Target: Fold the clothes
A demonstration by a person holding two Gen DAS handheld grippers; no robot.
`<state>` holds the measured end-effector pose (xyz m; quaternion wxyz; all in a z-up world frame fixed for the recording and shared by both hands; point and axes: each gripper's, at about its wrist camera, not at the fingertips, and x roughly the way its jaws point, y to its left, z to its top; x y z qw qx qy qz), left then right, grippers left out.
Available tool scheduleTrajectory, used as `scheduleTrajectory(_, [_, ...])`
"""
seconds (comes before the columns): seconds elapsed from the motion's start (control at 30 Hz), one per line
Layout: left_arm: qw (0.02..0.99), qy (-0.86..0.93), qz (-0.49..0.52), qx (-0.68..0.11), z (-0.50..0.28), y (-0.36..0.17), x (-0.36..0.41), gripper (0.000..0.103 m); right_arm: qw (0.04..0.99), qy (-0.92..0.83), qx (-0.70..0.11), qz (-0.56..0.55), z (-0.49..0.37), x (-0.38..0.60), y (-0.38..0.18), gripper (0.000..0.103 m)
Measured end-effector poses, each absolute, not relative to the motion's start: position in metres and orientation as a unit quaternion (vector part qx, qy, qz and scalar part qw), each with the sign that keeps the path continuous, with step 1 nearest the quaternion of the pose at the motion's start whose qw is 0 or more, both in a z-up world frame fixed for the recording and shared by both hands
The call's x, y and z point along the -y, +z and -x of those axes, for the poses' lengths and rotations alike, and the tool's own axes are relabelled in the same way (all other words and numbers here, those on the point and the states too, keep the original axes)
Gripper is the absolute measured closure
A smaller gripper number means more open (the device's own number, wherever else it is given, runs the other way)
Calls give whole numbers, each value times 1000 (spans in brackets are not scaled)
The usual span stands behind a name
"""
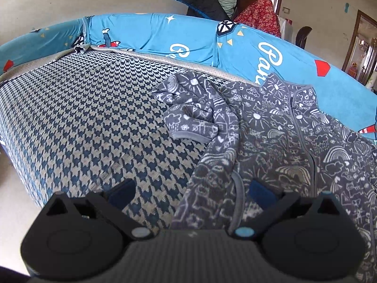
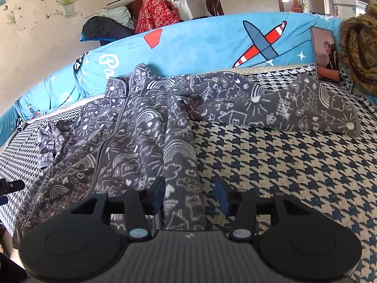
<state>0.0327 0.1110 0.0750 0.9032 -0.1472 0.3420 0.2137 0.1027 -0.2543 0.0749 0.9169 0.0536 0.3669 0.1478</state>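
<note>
While the jacket (image 2: 132, 127) lies face up on the bed (image 2: 282, 169), zip closed, both sleeves still need folding in. Left gripper (image 1: 190, 192) gapes wide over its hem, holding nothing; right gripper (image 2: 189, 197) is half open, straddling the hem edge without pinching.

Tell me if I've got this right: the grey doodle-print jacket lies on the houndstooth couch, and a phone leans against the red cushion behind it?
Not quite. In the right wrist view the phone leans against a blue airplane-print cushion, not a red one. The jacket does lie on the houndstooth couch.
</note>
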Motion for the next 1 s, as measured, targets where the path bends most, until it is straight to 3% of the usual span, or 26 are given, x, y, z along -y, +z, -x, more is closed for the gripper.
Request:
scheduleTrajectory(0.37, [904, 174, 144, -363, -91, 74, -131, 0, 906, 164, -385, -64, -130, 251, 68, 49])
scheduleTrajectory(1.0, [898, 150, 156, -382, -173, 55, -158, 0, 896, 173, -404, -57, -147, 238, 56, 46])
